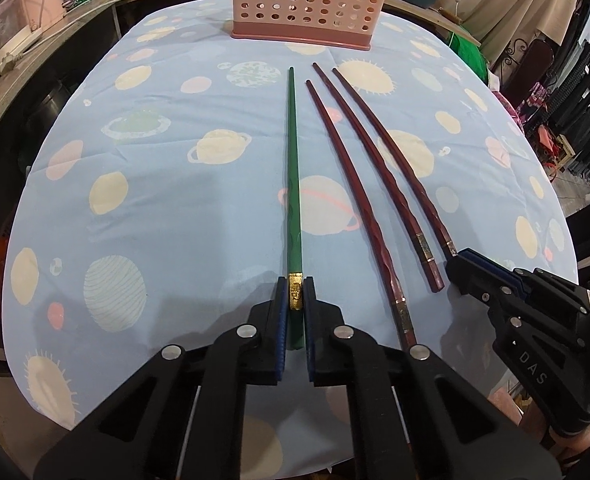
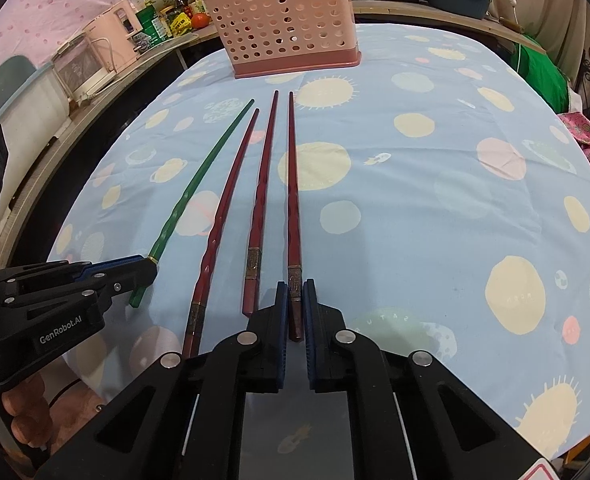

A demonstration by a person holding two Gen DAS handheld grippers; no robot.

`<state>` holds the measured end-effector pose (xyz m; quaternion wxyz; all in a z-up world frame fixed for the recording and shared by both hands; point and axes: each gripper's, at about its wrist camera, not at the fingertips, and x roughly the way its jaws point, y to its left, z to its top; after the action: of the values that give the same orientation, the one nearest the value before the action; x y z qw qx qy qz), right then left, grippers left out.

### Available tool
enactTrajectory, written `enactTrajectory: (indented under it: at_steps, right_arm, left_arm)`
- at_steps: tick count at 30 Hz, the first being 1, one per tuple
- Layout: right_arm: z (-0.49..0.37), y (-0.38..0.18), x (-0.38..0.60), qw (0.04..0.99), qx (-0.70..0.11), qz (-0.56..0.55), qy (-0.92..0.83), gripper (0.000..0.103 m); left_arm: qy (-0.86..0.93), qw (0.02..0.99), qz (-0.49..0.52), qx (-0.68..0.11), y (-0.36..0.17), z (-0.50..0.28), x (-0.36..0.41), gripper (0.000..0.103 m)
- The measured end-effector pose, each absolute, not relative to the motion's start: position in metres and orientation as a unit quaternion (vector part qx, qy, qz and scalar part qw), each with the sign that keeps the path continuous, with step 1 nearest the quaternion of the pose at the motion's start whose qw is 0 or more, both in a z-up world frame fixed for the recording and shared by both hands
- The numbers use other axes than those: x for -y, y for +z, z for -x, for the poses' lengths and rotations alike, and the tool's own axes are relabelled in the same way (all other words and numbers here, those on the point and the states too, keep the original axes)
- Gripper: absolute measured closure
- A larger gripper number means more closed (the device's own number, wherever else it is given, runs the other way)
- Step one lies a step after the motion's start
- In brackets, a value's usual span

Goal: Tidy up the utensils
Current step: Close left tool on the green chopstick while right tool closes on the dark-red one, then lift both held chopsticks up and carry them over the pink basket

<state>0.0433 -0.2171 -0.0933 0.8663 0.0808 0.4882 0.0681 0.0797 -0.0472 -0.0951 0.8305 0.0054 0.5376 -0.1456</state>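
A green chopstick (image 1: pixel 293 184) lies on the planet-print cloth, its gold-banded handle end between the fingers of my left gripper (image 1: pixel 295 296), which is shut on it. It also shows in the right wrist view (image 2: pixel 199 184), with the left gripper (image 2: pixel 147 270) at its handle. Three dark red chopsticks lie beside it. My right gripper (image 2: pixel 295 296) is shut on the rightmost red chopstick (image 2: pixel 292 200) at its banded handle; it shows in the left wrist view (image 1: pixel 461 268). The other two red chopsticks (image 2: pixel 223 216) (image 2: pixel 261 200) lie free. A pink perforated utensil basket (image 1: pixel 309 0) (image 2: pixel 287 24) stands beyond the tips.
The table's blue cloth (image 2: pixel 435 200) stretches wide to the right. A wooden shelf (image 2: pixel 107 76) with a pink appliance, jars and a tomato runs along the back left. A green bag (image 2: pixel 535 68) hangs at the back right edge.
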Motion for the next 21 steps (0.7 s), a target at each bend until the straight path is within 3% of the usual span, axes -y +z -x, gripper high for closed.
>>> enactTrajectory:
  at_steps: [8,21]
  right_arm:
    - [-0.042,-0.088,0.219,0.869,-0.483,-0.082,0.068,0.096]
    - [-0.043,-0.03,0.238,0.901,-0.415,-0.105,0.063,0.096]
  left_arm:
    - [-0.142,0.837,0.0,-0.528,-0.087,-0.078,0.045,0.096]
    - [-0.131,0.867,0.021,-0.48,-0.039,-0.085,0.029,0.096]
